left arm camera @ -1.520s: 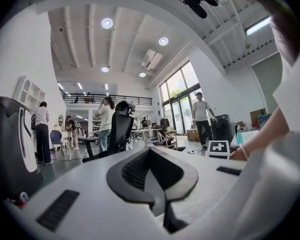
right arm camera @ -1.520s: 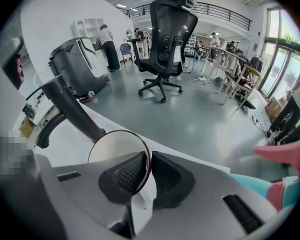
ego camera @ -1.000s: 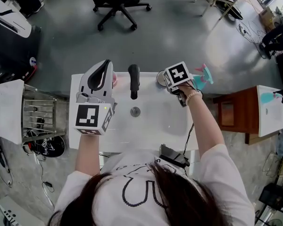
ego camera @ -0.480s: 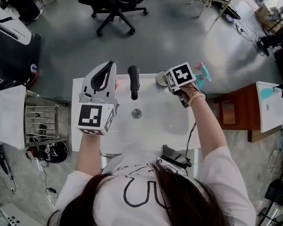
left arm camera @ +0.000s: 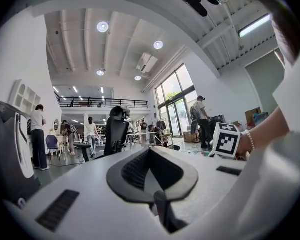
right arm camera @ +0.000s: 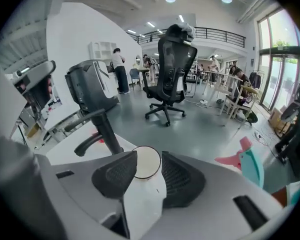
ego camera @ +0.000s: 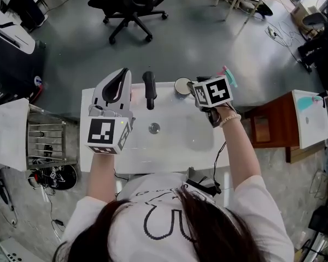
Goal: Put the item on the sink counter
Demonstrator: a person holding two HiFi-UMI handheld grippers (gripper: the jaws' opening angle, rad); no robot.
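Faucet stands at the rear of the counter. In front of it, the basin shows a drain. The cup sits upright just right of the faucet (plain white inside), with a sprayer further right. The right gripper hovers at the cup, jaws just narrowing, apart, pads clear. The left gripper is left of the faucet, jaws together, empty.
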